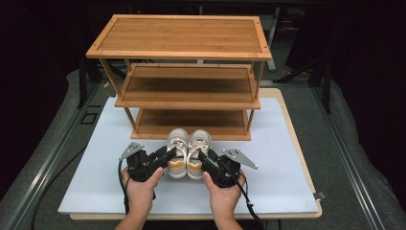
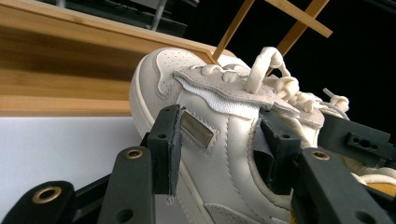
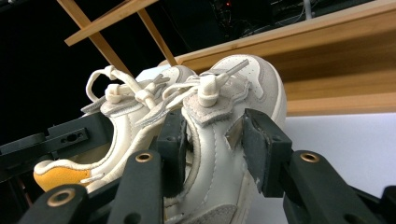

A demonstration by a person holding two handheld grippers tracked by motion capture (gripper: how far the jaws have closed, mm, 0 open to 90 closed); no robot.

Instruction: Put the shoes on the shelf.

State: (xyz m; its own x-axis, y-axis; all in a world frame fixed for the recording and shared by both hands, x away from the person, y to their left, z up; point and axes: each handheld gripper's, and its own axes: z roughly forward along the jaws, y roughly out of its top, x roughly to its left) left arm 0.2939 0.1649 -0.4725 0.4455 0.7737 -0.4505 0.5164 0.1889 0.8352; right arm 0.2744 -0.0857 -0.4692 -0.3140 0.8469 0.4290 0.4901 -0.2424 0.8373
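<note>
A pair of sneakers stands side by side, toes pointing away from the person, just before the bottom shelf of the three-tier shoe rack point(image 1: 186, 103). The rack stands at the far part of the table mat point(image 1: 86, 187). The left gripper point(image 1: 165, 157) clasps the left sneaker point(image 1: 177, 153) from its outer side, and the right gripper point(image 1: 205, 158) clasps the right sneaker point(image 1: 198, 152) likewise, the two hands nearest the table's front edge

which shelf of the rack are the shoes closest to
The bottom shelf of the bamboo rack: the shoes' toes sit just before its front edge, while the middle shelf and top shelf stand higher.
</note>
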